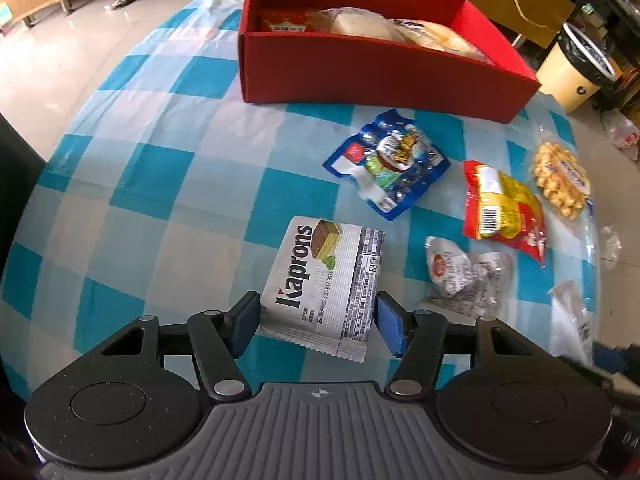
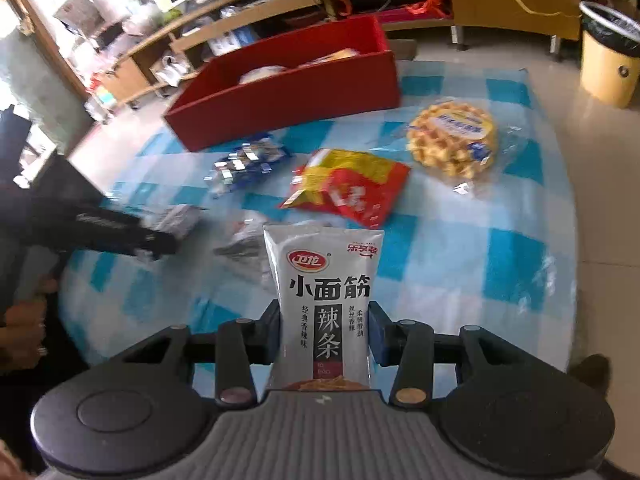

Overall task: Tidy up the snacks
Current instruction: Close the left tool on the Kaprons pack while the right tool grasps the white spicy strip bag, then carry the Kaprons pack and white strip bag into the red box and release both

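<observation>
1. My left claw (image 1: 316, 326) had its blue pads pressed against both sides of a white Kaprons wafer packet (image 1: 326, 280), gripping it at the near part of the worktop (image 1: 160, 184), which was covered by a blue-and-white checked cloth.
2. My right claw (image 2: 324, 330) was clamped tight on a white spicy-strip packet (image 2: 324, 300) with a red logo, held upright between the pads above the near edge of the cloth.
3. At the far side of the worktop sat the red box (image 1: 360, 68), open at the top. Inside it I could make out a red-wrapped packet (image 1: 282, 22) at its left end and two pale round buns in clear wrappers (image 1: 396, 30) filling the middle and right. I could not see the box's floor beneath them.
4. Loose snacks lay on the cloth between the box and my claws: a blue foil packet (image 1: 388, 164) just in front of the box, a red-and-yellow packet (image 1: 504, 208) to its right, and a round waffle in clear wrap (image 1: 560, 180) at the far right edge.
5. A crumpled white-and-grey packet (image 1: 464, 274) lay near, just right of the wafer packet but apart from it.
6. Beyond the worktop's right side, on the floor, stood a yellow bin (image 2: 610, 56) lined with a black bag; I could not tell what it held.
7. In the right wrist view a hand (image 2: 22, 328) showed at the left edge, holding the other gripper's handle.
</observation>
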